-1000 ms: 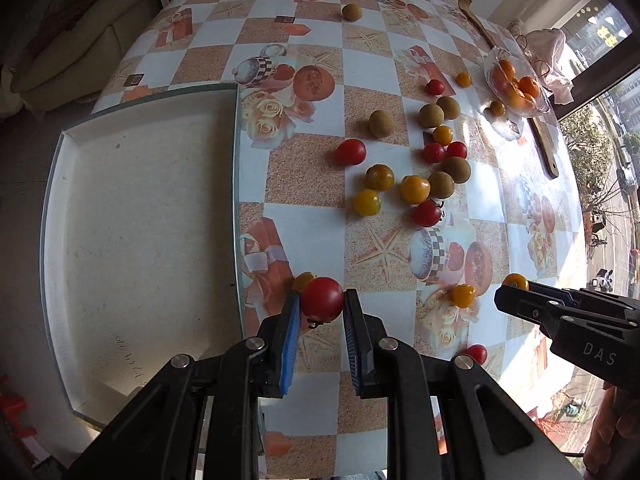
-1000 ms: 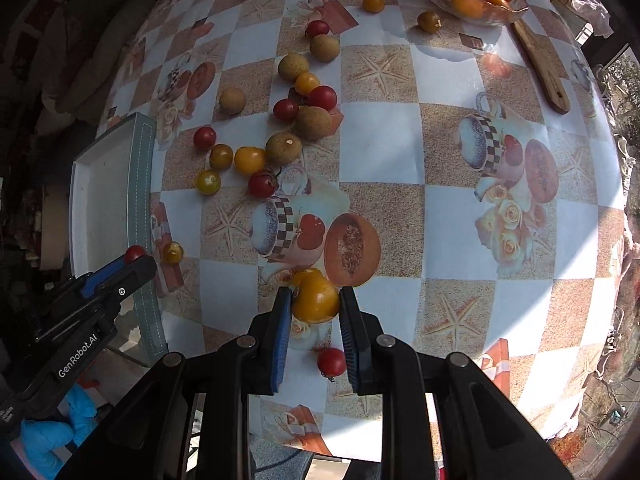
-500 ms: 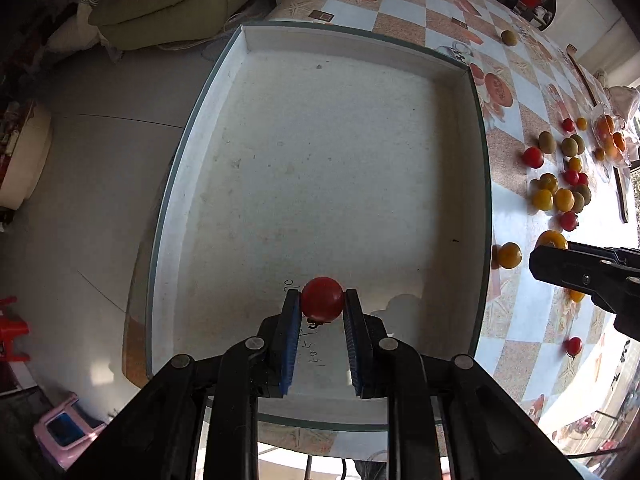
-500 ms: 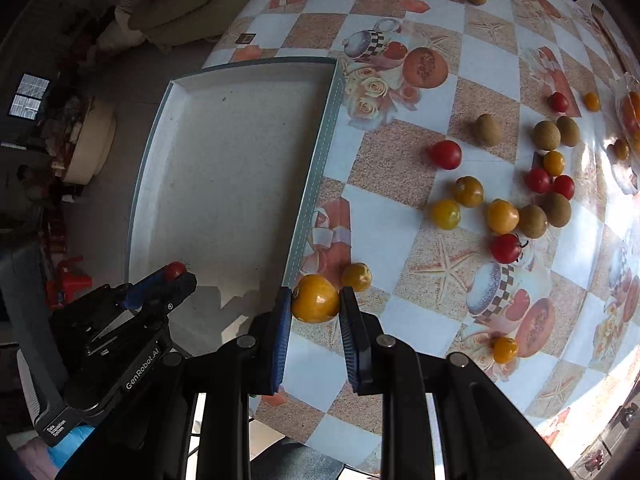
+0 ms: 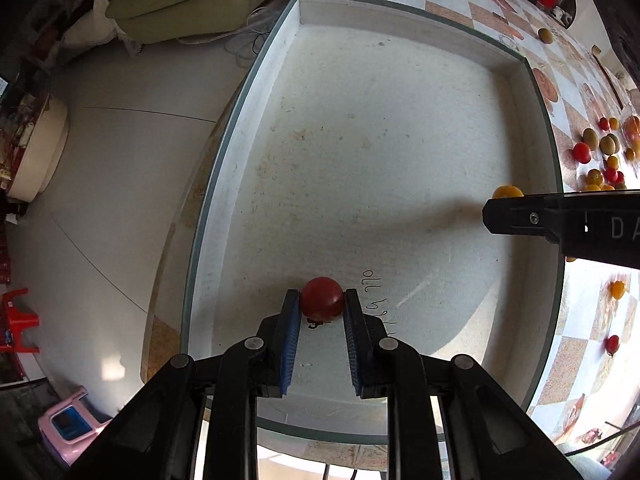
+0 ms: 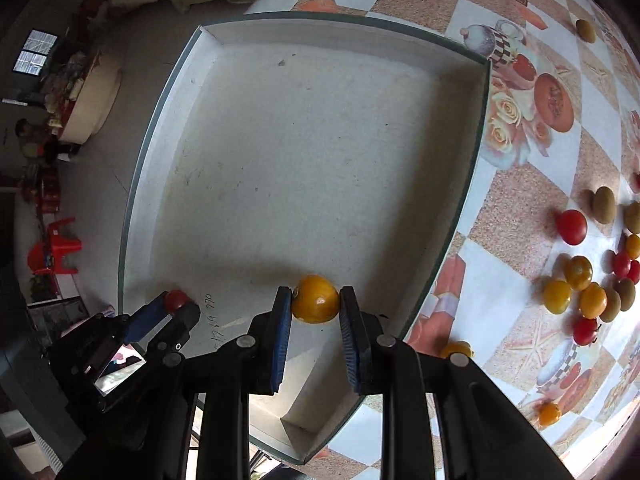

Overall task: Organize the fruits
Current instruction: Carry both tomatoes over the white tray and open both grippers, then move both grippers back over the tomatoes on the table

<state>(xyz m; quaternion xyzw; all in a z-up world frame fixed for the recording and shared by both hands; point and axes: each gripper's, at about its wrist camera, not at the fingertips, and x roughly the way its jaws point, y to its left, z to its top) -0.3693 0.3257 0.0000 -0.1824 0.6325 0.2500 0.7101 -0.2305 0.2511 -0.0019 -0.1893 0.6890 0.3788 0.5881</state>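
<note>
My left gripper (image 5: 322,300) is shut on a red tomato (image 5: 322,298) and holds it low over the near part of the big white tray (image 5: 380,152). My right gripper (image 6: 315,300) is shut on a yellow tomato (image 6: 315,299) over the tray's near right part (image 6: 320,140). The left gripper also shows in the right wrist view (image 6: 176,308) at lower left, the red tomato (image 6: 176,299) in it. The right gripper shows in the left wrist view (image 5: 496,210) at the right with the yellow tomato (image 5: 507,191).
Several red and yellow tomatoes and brown kiwis (image 6: 592,280) lie scattered on the patterned tablecloth right of the tray. One yellow tomato (image 6: 456,349) lies close to the tray's right wall. The floor, a red stool (image 6: 54,250) and a sofa are off the table's left edge.
Both grippers have moved left from the tablecloth to over the tray, each still holding its tomato. The right gripper has crossed the tray's right wall.
</note>
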